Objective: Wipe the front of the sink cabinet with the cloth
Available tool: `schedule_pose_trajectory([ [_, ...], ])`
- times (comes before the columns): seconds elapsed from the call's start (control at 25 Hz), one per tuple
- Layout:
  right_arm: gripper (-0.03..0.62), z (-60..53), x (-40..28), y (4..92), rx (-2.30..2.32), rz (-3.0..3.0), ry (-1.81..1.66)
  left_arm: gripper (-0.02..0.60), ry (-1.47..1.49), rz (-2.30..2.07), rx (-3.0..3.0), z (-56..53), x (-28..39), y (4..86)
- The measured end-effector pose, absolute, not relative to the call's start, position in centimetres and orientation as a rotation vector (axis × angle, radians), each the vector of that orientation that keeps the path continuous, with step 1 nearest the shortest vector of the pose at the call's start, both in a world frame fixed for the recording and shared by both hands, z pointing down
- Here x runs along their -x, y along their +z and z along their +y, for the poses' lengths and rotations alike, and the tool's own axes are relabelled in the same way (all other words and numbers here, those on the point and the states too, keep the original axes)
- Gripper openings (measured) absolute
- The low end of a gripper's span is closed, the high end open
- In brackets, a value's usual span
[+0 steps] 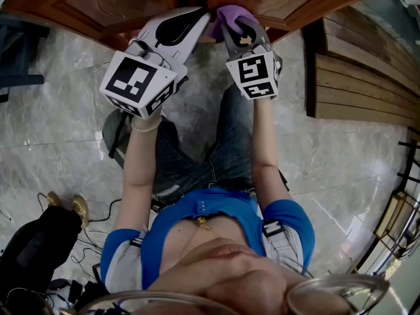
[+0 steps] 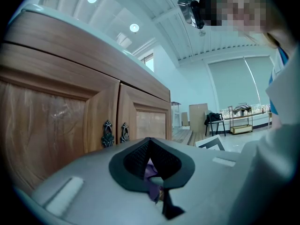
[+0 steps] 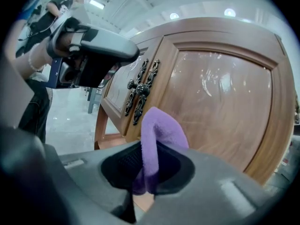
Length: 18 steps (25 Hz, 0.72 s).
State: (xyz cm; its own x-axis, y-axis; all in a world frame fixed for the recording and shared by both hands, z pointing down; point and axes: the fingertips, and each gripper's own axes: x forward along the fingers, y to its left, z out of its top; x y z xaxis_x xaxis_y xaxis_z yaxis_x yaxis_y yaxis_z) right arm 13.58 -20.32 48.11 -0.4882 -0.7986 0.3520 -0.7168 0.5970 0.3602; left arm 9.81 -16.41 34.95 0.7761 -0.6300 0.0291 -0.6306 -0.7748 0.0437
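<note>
The right gripper point(image 3: 151, 165) has its jaws shut tight on the purple cloth point(image 3: 159, 130). The cloth sticks up out of the jaws, right in front of a brown wooden door of the sink cabinet point(image 3: 220, 93), near the two dark metal handles point(image 3: 140, 90). I cannot tell if it touches the wood. The left gripper point(image 2: 150, 159) is just beside it, close to the doors. Its jaws are pressed together and it carries nothing. The person kneels on the gray floor point(image 1: 59, 143).

The person wears a blue short-sleeved shirt point(image 1: 223, 202), dark jeans point(image 1: 197, 156) and, at ten o'clock, a pale bracelet point(image 1: 146, 126). The grey left gripper point(image 1: 198, 18) and right gripper point(image 1: 235, 25) carry black-and-white marker cubes.
</note>
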Motion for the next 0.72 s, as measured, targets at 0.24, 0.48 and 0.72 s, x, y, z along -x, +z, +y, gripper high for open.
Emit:
schedule_pose_trajectory([
  [0.24, 0.057, -20.3, -16.3, 47.9, -1.251, -2.309, -0.226, 0.000, 0.021, -1.022, -2.918, -16.2, -10.2, 35.0],
  [0.48, 0.057, -20.4, -19.2, 47.9, -1.304, -2.258, -0.216, 0.000, 0.029, -1.015, -2.920, -16.1, -10.3, 35.1],
  [0.72, 0.057, -20.5, -22.8, 48.0, -1.370, -2.206, -0.202, 0.000, 0.033, -1.002, -2.925, -16.1, -10.9, 35.2],
])
